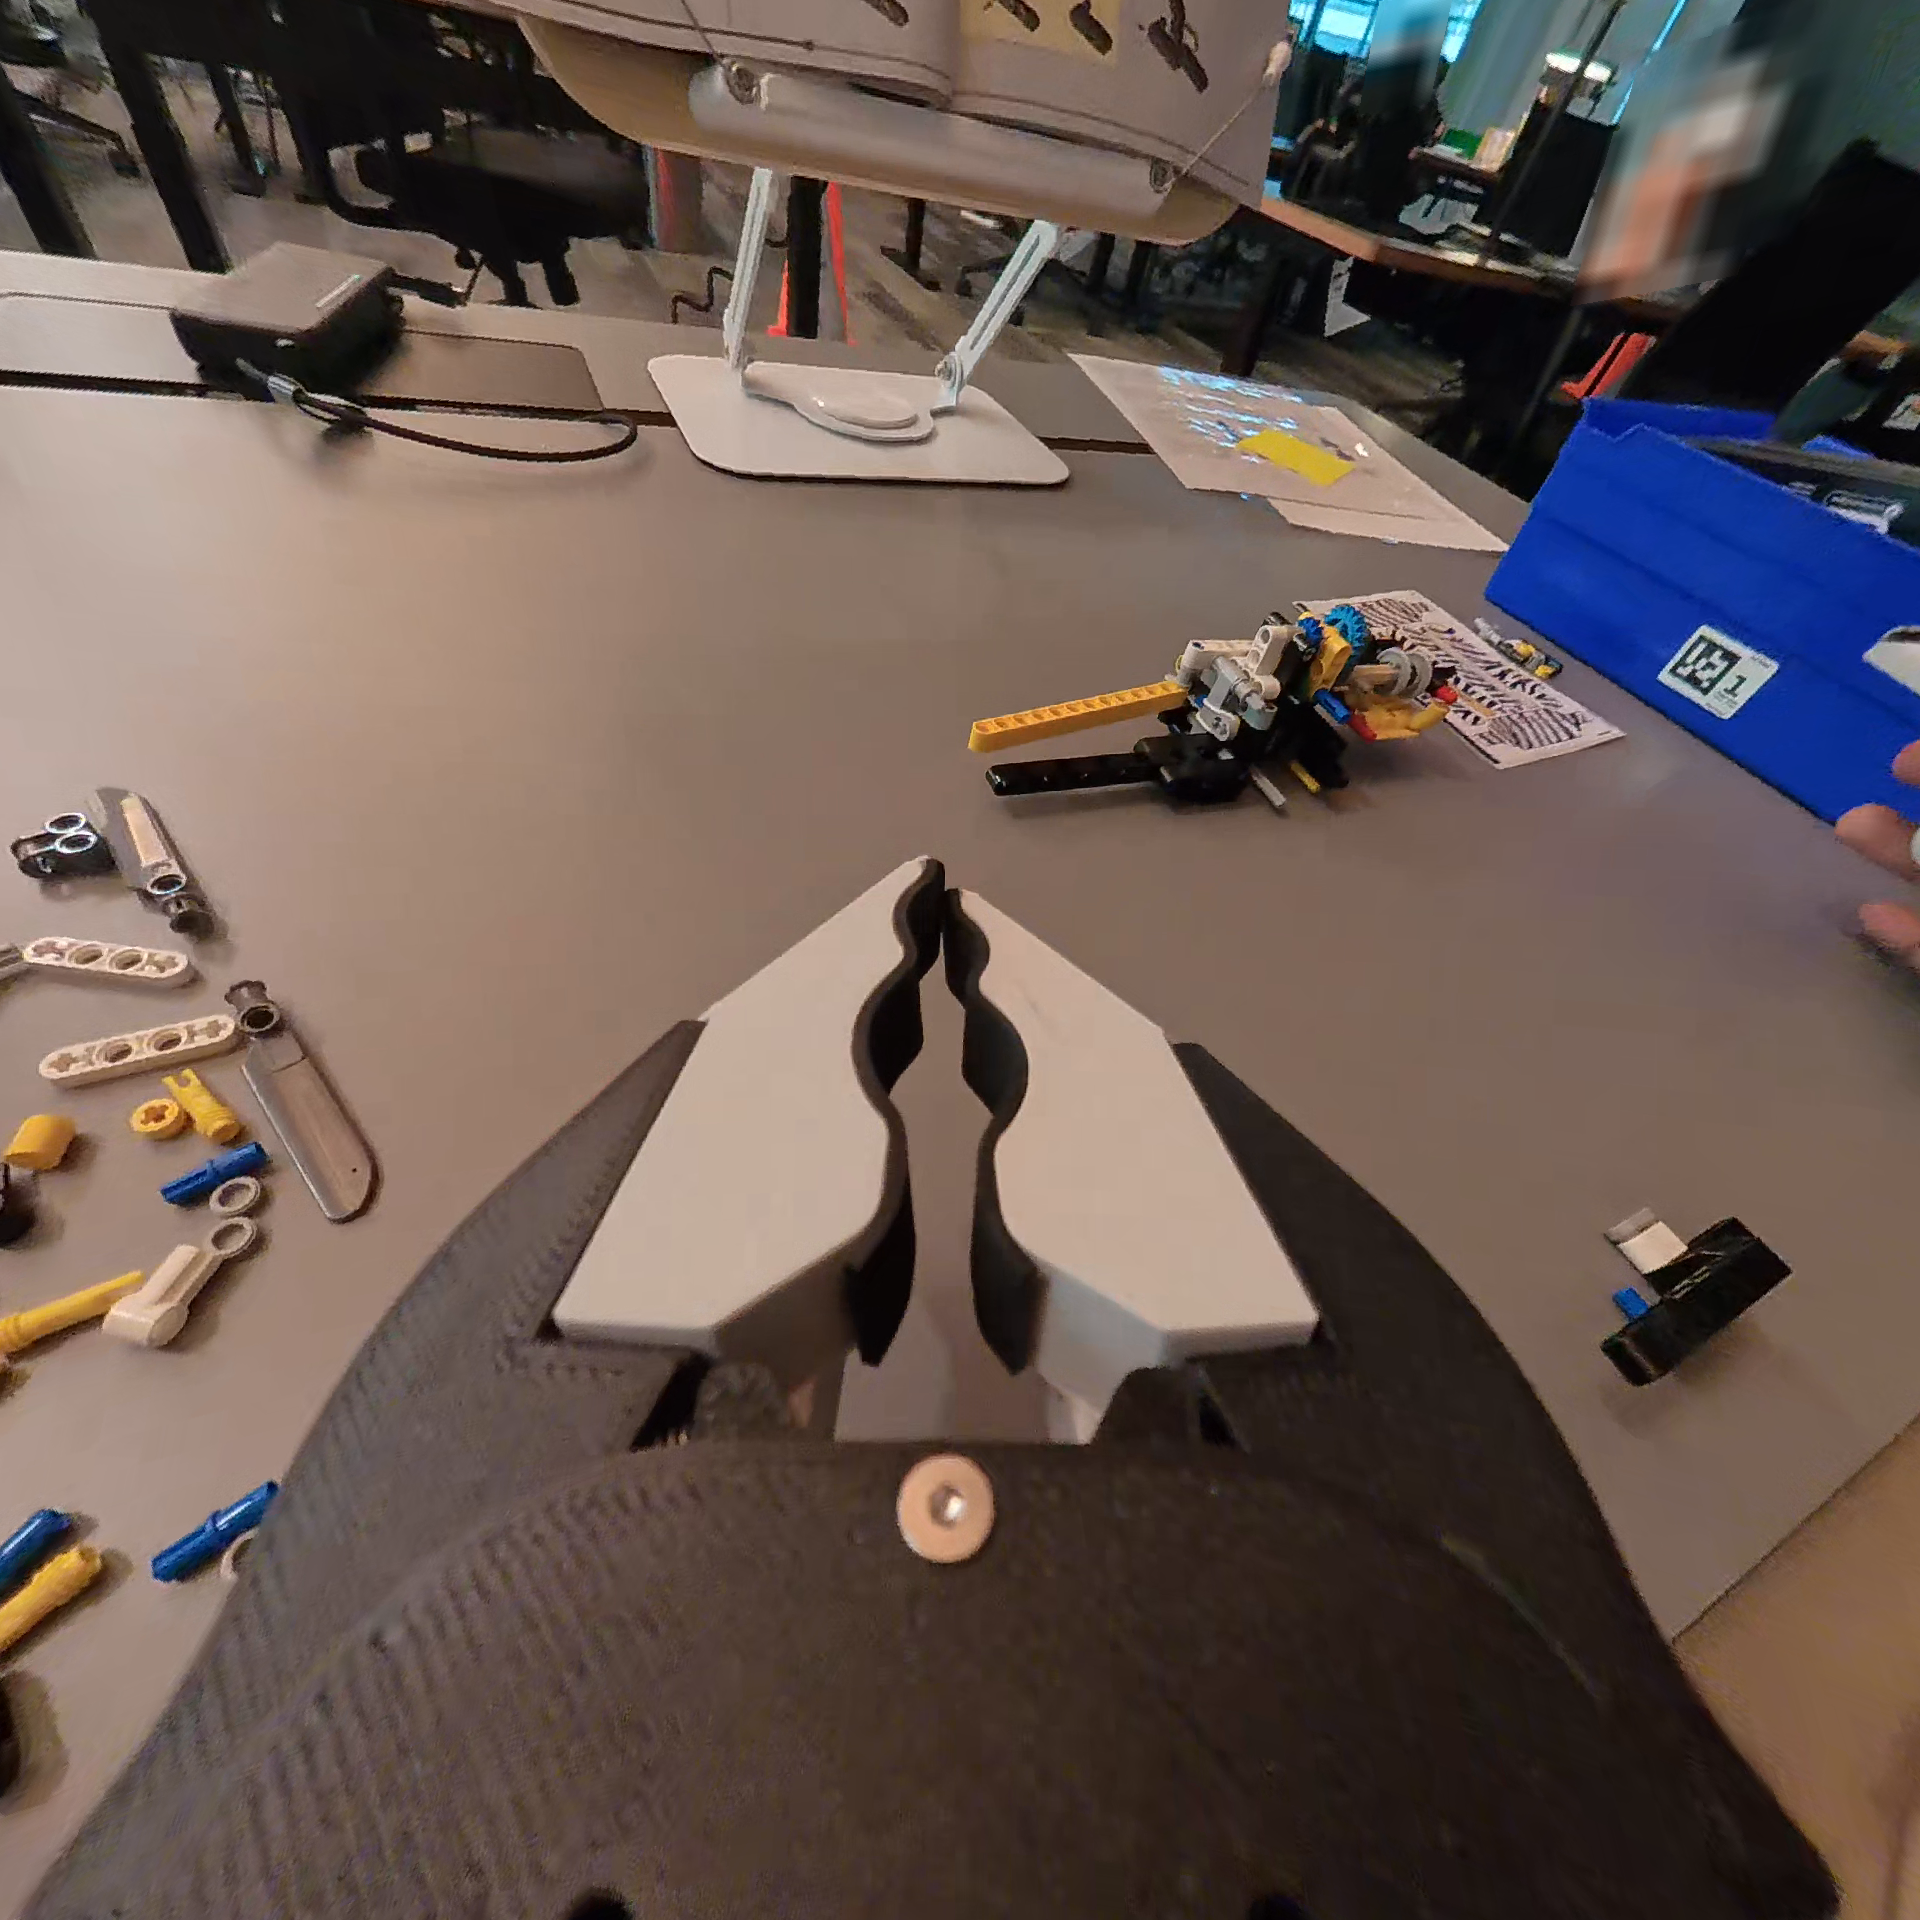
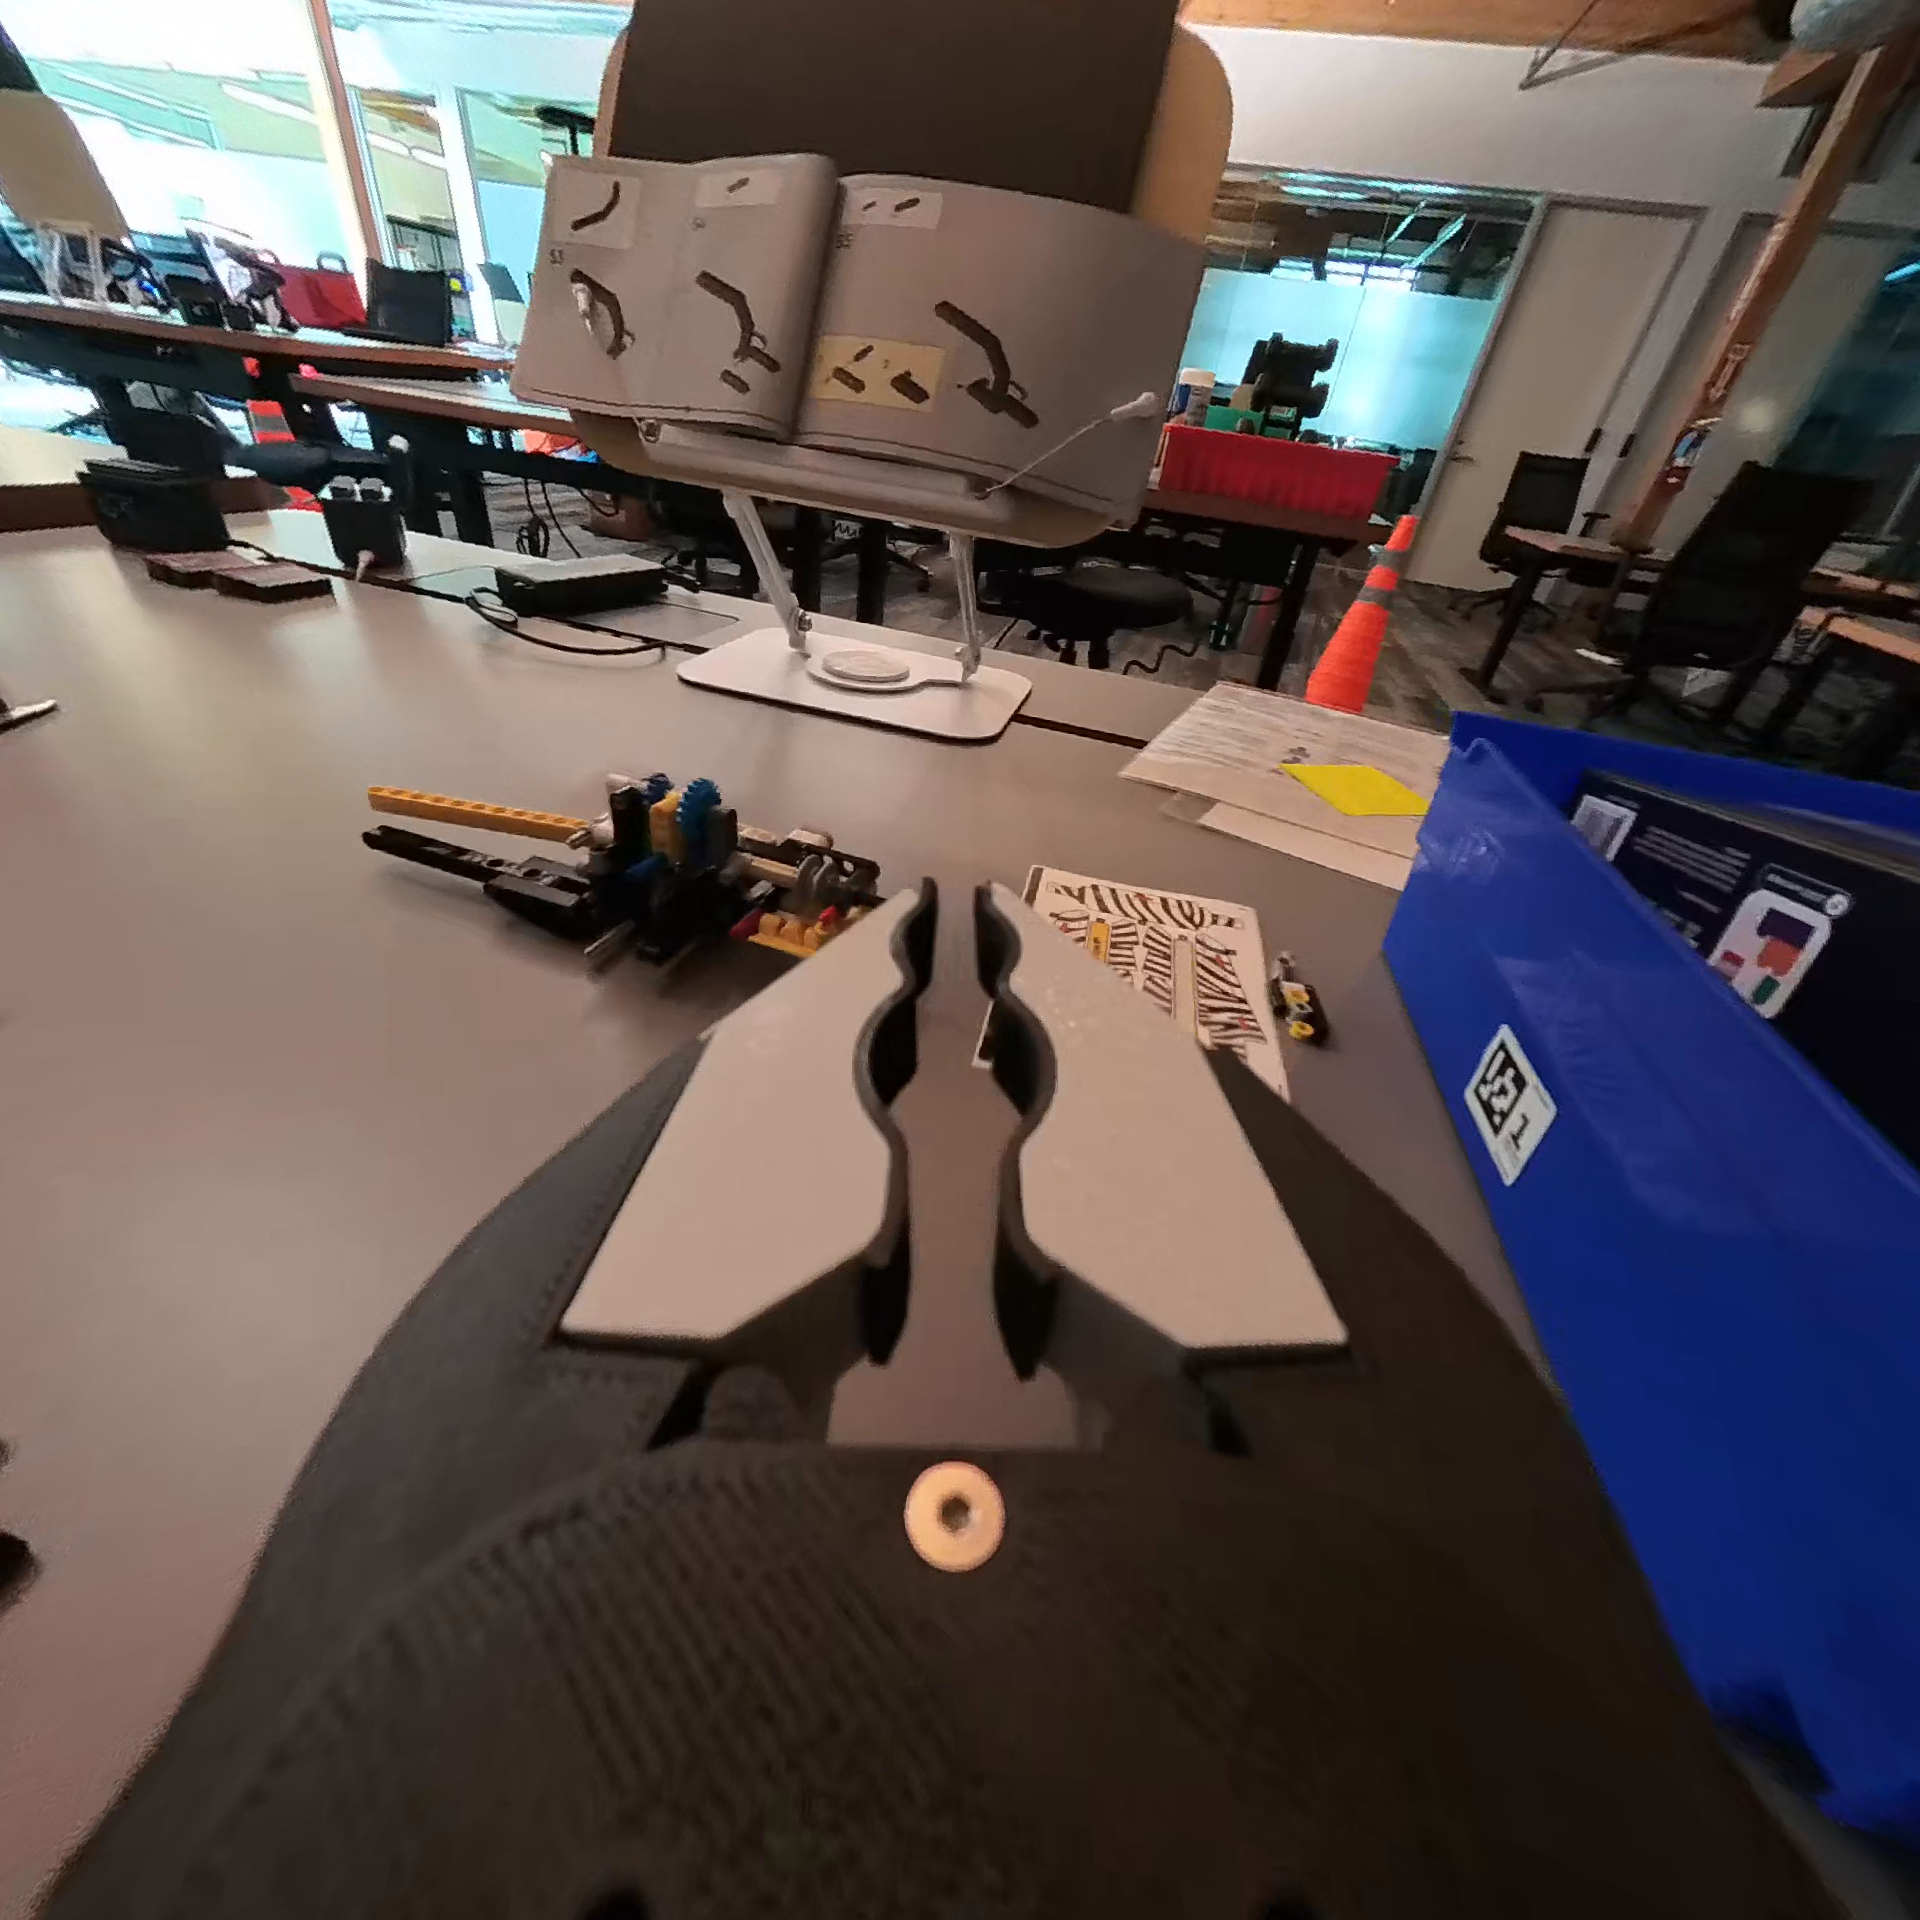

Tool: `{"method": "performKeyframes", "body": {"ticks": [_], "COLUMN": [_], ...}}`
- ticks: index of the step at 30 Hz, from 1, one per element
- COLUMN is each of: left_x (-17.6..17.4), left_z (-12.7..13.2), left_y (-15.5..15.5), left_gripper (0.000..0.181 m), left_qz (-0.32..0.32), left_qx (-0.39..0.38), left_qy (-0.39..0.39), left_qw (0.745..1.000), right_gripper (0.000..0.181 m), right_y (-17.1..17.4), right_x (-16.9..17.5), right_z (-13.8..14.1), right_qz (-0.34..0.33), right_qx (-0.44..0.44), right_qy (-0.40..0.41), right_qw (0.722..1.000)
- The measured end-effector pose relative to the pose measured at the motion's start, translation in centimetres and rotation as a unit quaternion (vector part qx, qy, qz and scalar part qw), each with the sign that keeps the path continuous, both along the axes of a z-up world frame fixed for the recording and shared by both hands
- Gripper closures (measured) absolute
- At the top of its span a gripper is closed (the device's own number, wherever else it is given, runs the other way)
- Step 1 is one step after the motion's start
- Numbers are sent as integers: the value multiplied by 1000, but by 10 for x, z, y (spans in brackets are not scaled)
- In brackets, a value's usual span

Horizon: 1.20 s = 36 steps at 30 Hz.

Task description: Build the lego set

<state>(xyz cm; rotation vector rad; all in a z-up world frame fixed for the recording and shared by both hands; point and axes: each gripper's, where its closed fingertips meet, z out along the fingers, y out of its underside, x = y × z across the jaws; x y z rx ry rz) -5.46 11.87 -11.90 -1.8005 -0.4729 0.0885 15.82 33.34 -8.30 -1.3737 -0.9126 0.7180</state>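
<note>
— At about one o'clock from our left gripper [image 1: 943, 883], well apart from it on the grey tabletop [image 1: 623, 675], lies the half-built lego assembly of black, yellow and grey plastic beams with blue gears [image 1: 1236, 696]. Both claws carry nothing: the left one's tips nearly meet, and our right gripper [image 2: 954, 891] shows a narrow gap.

— How do we judge its handling?

— Light, stiff plastic, we think, but pinned joints may pop under a hard squeeze. The long yellow beam [image 1: 1075, 715] and black beam [image 1: 1070, 774] sticking out toward nine o'clock look like levers; lifting by them could twist the core.

— So where do we hold?

— Across the dense black middle, clear of the gears. The loose small plastic pins and connectors [image 1: 197, 1164] at our nine o'clock look slippery and want a fingertip pinch.
</note>
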Motion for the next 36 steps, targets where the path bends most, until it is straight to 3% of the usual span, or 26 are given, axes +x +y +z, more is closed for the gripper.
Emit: {"method": "performKeyframes", "body": {"ticks": [6, 11, 15, 18, 20, 22, 29, 33, 36], "left_x": [4, 1, -10, -14, -17, -24, -57, -68, -83], "left_z": [-5, -5, 3, 22, 45, 66, 138, 154, 150], "left_y": [1, -1, -9, 4, 30, 68, 233, 320, 363], "left_gripper": [181, 138, 107, 103, 112, 106, 96, 87, 85], "left_qz": [-1, -2, 46, 64, 64, 59, 65, 69, 98], "left_qx": [-24, -11, -11, -3, 18, 17, 8, 9, -9], "left_qy": [12, -13, 28, 82, 107, 111, 131, 124, 154], "left_qw": [1000, 1000, 998, 995, 992, 992, 989, 990, 983], "right_gripper": [175, 171, 162, 157, 158, 158, 157, 152, 145], "right_y": [7, 21, 26, 23, 23, 22, 27, 28, 25], "right_x": [19, 33, 35, 30, 26, 22, 18, 18, 16], "right_z": [3, -3, -11, -13, -14, -15, -20, -22, -25], "right_qz": [-3, -13, -8, 7, 12, 19, 37, 62, 89], "right_qx": [-54, -103, -110, -104, -101, -100, -157, -216, -248], "right_qy": [42, 47, 10, -2, -9, -12, -4, 18, 21], "right_qw": [998, 993, 994, 995, 995, 995, 987, 974, 964]}}
